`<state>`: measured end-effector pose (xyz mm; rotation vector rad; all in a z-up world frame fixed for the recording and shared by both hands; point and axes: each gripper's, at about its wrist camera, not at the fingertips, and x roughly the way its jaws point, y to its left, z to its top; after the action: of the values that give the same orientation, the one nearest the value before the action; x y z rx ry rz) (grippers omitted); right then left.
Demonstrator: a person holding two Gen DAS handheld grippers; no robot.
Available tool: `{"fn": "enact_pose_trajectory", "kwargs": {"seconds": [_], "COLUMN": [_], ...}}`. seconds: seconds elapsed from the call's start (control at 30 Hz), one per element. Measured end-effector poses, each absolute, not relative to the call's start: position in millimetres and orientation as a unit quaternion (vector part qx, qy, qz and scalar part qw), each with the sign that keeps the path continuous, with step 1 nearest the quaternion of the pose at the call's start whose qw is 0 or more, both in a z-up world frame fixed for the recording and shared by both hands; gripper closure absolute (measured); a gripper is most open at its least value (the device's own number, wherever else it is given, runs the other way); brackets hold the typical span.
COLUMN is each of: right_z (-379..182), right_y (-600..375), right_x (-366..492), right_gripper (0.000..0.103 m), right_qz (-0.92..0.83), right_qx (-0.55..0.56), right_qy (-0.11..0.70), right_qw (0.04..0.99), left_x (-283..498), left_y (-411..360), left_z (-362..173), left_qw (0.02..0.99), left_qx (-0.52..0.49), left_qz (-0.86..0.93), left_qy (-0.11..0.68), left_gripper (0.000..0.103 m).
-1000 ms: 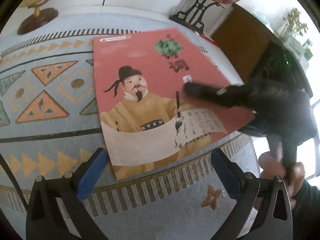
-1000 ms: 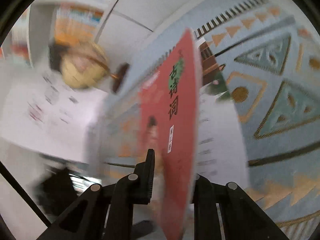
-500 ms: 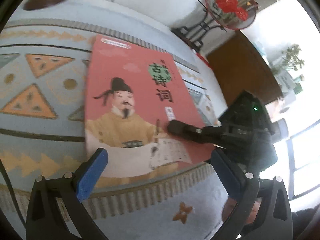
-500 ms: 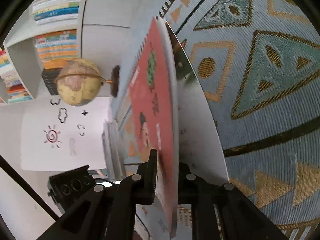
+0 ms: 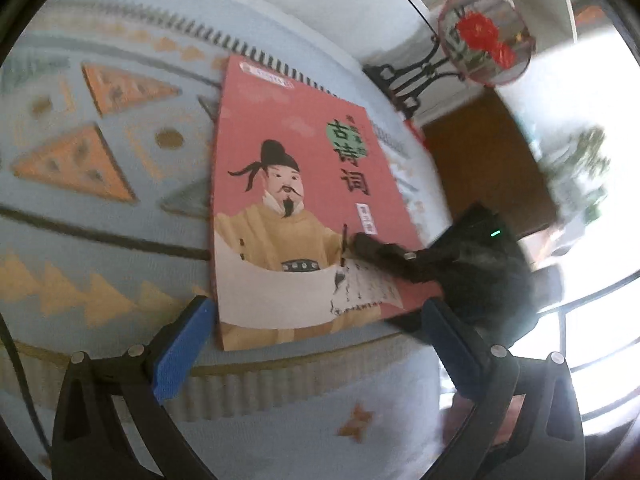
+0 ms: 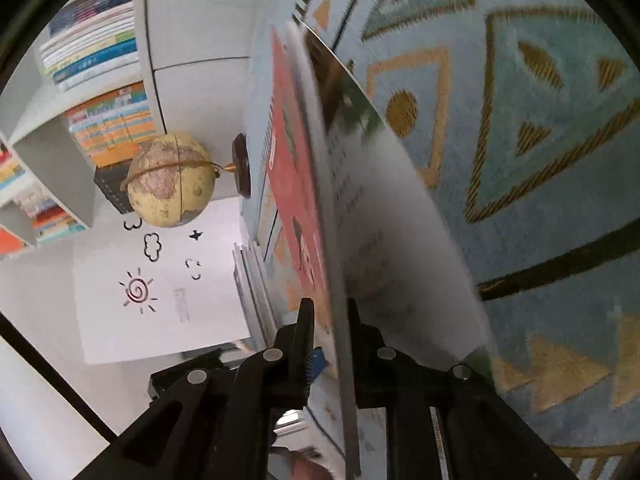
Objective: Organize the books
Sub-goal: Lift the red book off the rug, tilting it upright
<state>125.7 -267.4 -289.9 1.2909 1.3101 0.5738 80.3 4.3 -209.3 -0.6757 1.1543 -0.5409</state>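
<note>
So the red book [image 5: 296, 216] is lying on the patterned cloth [image 5: 80, 208] over the desk, close to its near edge. The right hand-held gripper [image 6: 326, 324] is clamped on the book's right edge. The left hand-held gripper [image 5: 316, 344] hovers wide open at the near edge, nothing in it.

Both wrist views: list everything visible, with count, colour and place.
book: 1, red cover, on the cloth, edge clamped by the right gripper
cloth: 1, light blue with orange triangles, under the book
globe: 1, yellowish, dark base, far edge of the cloth
fan: 1, round, red flowers, black stand, behind the cloth
shelf books: many, mixed colours, on white shelves
drawing sheet: 1, white, sun and cloud doodles
plant: 1, green, blurred, by the window
left gripper: black, blue pads, open, near the book's edge
right gripper: black, shut on the book
</note>
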Motion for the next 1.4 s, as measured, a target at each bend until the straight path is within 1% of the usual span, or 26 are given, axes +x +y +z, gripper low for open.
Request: {"fn": "enact_pose_trajectory", "kwargs": {"seconds": [0.07, 0.13, 0.17, 0.2, 0.27, 0.37, 0.47, 0.53, 0.57, 0.6, 0.67, 0.8, 0.9, 0.93, 1.0, 1.1, 1.2, 1.27, 1.33, 1.4], "right_z": [-287.4, -285.1, -284.9, -285.6, -283.8, -279.2, -270.8, -261.3, -250.9, -243.1, -229.6, -219.7, -219.8, -220.7, -221.8, -227.0, -243.3, -249.8, -253.2, -257.4], "right_y": [-265.4, -263.9, -263.2, -265.0, -265.7, -268.3, -268.0, -263.7, -257.3, -251.5, -240.0, -244.2, -259.2, -264.5, -268.2, -270.5, -271.9, -272.7, -273.4, -276.3], "right_x": [127.2, 129.2, 130.0, 130.5, 131.5, 129.8, 126.5, 124.7, 124.0, 123.0, 120.1, 109.4, 100.0, 95.8, 90.0, 85.6, 82.5, 82.0, 82.9, 83.8], "right_gripper": [0.089, 0.089, 0.089, 0.093, 0.093, 0.093, 0.093, 0.092, 0.091, 0.088, 0.088, 0.088, 0.088, 0.088, 0.088, 0.088, 0.088, 0.086, 0.079, 0.075], "right_qz": [0.246, 0.247, 0.248, 0.245, 0.24, 0.225, 0.207, 0.198, 0.193, 0.193, 0.217, 0.267, 0.296, 0.311, 0.321, 0.304, 0.265, 0.243, 0.222, 0.221], "right_qx": [0.537, 0.529, 0.53, 0.526, 0.519, 0.5, 0.474, 0.438, 0.394, 0.365, 0.324, 0.355, 0.42, 0.453, 0.485, 0.478, 0.457, 0.449, 0.439, 0.454], "right_qy": [0.561, 0.562, 0.562, 0.563, 0.563, 0.56, 0.553, 0.551, 0.551, 0.551, 0.55, 0.54, 0.525, 0.514, 0.508, 0.521, 0.549, 0.56, 0.567, 0.574], "right_qw": [0.58, 0.586, 0.585, 0.588, 0.597, 0.621, 0.653, 0.683, 0.71, 0.725, 0.739, 0.715, 0.678, 0.658, 0.636, 0.639, 0.647, 0.653, 0.661, 0.645], "left_x": [83.5, 82.4, 82.1, 82.4, 83.5, 89.9, 94.6, 94.6, 93.8, 93.3, 89.9, 78.6, 72.9, 72.7, 77.4, 91.3, 100.5, 104.3, 105.6, 105.3], "left_y": [1.3, 1.5, 2.5, 3.9, 7.7, 8.6, 9.6, 10.2, 8.5, 8.3, 9.6, 17.0, 15.3, 14.1, 12.0, 6.5, -2.2, -8.1, -11.2, -11.1], "left_z": [-209.8, -205.7, -203.3, -200.9, -198.1, -202.9, -213.5, -218.8, -220.6, -221.3, -219.6, -207.2, -196.2, -196.0, -203.6, -225.4, -227.8, -226.4, -223.8, -222.9], "left_qw": [0.744, 0.747, 0.747, 0.744, 0.735, 0.711, 0.695, 0.687, 0.684, 0.681, 0.674, 0.66, 0.66, 0.669, 0.675, 0.651, 0.64, 0.629, 0.628, 0.624], "left_qx": [-0.337, -0.344, -0.354, -0.37, -0.399, -0.439, -0.457, -0.463, -0.464, -0.467, -0.48, -0.508, -0.512, -0.502, -0.491, -0.517, -0.531, -0.544, -0.543, -0.549], "left_qz": [-0.257, -0.261, -0.267, -0.273, -0.285, -0.29, -0.287, -0.287, -0.288, -0.287, -0.291, -0.307, -0.32, -0.313, -0.297, -0.285, -0.298, -0.305, -0.306, -0.309], "left_qy": [0.517, 0.505, 0.495, 0.485, 0.469, 0.466, 0.475, 0.481, 0.484, 0.485, 0.48, 0.46, 0.447, 0.45, 0.464, 0.477, 0.469, 0.465, 0.466, 0.463], "left_gripper": [0.001, 0.001, 0.001, 0.001, 0.001, 0.001, 0.001, 0.001, 0.001, 0.001, 0.001, 0.001, 0.001, 0.001, 0.001, 0.001, 0.001, 0.001, 0.001, 0.001]}}
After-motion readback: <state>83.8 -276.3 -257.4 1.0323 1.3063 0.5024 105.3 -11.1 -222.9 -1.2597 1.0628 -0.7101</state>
